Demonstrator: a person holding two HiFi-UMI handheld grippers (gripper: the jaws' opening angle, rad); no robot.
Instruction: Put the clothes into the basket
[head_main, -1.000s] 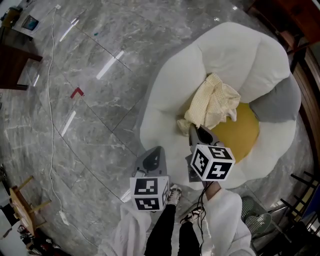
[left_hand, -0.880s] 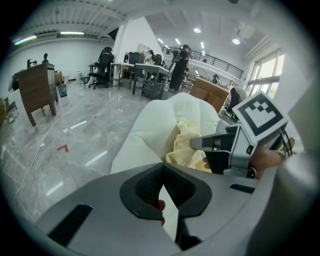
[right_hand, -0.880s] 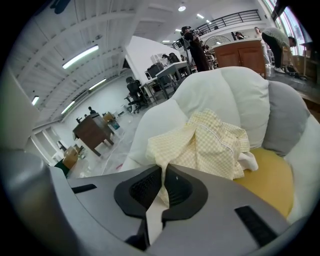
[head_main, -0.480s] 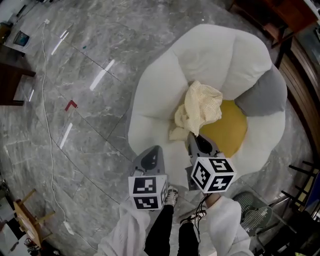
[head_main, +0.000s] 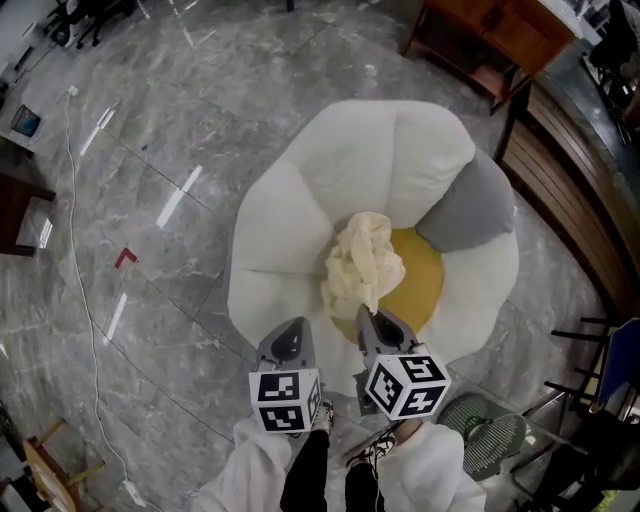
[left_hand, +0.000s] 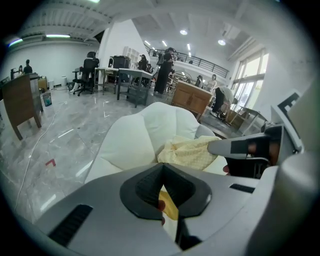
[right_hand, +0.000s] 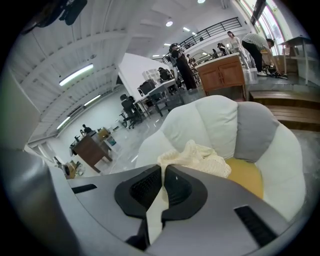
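1. The right gripper (head_main: 364, 314) is clamping a cream cloth (head_main: 362, 262); in the right gripper view a strip of the fabric is running down between its closed jaws.
2. The cloth is hanging bunched up from that gripper, over the middle of a flower-shaped cushion seat (head_main: 296, 215) on the floor (whether its lower folds are touching the seat cannot be told).
3. The seat is showing white petals, one grey petal (head_main: 470, 205) on its far right side, and a yellow centre (head_main: 422, 272) that the cloth is partly covering.
4. The left gripper (head_main: 296, 326) is sitting just left of the right one, near the seat's near edge, apart from the cloth; in the left gripper view its jaws are meeting with nothing caught between them.
5. The person's white sleeves (head_main: 440, 476) are reaching in from the near edge of the head view, with the marker cubes facing up.
6. The grey marble floor (head_main: 150, 130) is spreading to the left, carrying a small red mark (head_main: 125, 257) and a thin white cable (head_main: 82, 262).
7. A wooden cabinet (head_main: 490, 30) is standing at the far right, beyond the seat.
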